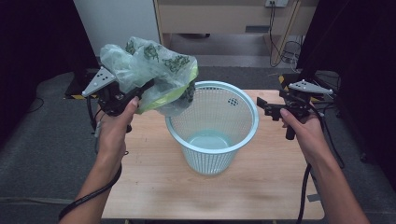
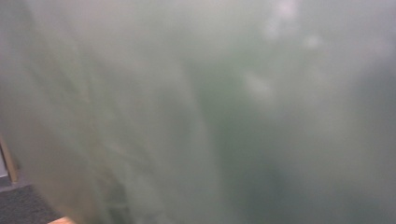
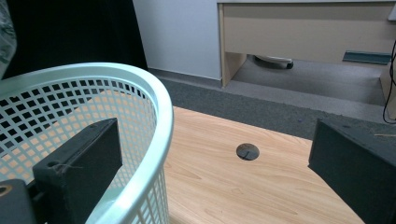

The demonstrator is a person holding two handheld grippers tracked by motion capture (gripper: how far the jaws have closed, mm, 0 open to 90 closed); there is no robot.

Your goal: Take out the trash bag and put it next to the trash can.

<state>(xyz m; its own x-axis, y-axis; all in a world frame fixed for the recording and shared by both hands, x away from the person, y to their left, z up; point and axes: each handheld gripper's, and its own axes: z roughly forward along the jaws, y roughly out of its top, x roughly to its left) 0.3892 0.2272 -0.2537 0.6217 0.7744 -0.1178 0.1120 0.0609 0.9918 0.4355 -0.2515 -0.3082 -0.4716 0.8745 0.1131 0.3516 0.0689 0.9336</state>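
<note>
The left gripper (image 1: 140, 91) pinched a crumpled, translucent plastic bag (image 1: 149, 70) with green print, held above the rim of a round, pale blue mesh basket (image 1: 212, 123) on the wood-grain surface (image 1: 261, 186). The right gripper (image 1: 261, 105) hovered beside the basket, jaws spread.

No text, label, brand, number or sign can be read; the dark green print on the crumpled translucent plastic bag (image 1: 149, 70) is too small and blurred to make out as lettering or pattern
</note>
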